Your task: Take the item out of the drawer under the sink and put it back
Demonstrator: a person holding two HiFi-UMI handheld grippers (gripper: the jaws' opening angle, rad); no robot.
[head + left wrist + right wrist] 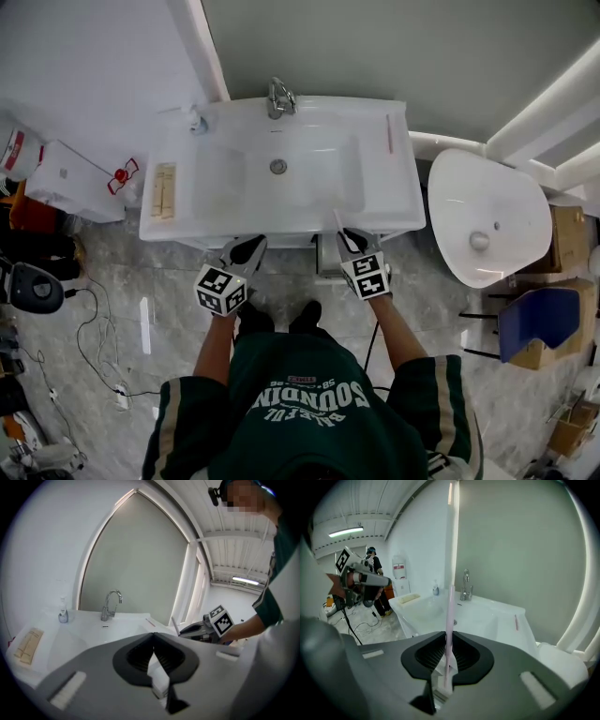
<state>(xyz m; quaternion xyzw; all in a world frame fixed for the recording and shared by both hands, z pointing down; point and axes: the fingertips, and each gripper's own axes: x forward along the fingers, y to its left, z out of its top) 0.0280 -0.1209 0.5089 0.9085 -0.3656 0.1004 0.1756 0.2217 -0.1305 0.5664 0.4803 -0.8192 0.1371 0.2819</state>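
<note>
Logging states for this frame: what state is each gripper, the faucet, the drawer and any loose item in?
Left hand-held gripper: jaws together, empty.
Right hand-held gripper: shut on thin pale stick, which sticks out past the jaws.
Faucet: no water seen running.
Pink stick: lying flat on the sink's right ledge.
Drawer under sink: hidden, cannot tell.

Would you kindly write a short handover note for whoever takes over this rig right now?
Left gripper: shut and empty, held at the front of the sink.
Right gripper: shut on a thin pale pink stick, which stands upright by the sink's front edge.
Drawer: under the sink front. These views do not show it clearly, so check whether it is open.
Done: the stick appears to be out of the drawer, since it is in the grip.
Left: put it back in the drawer. A second pink stick lies on the sink's right ledge.
</note>
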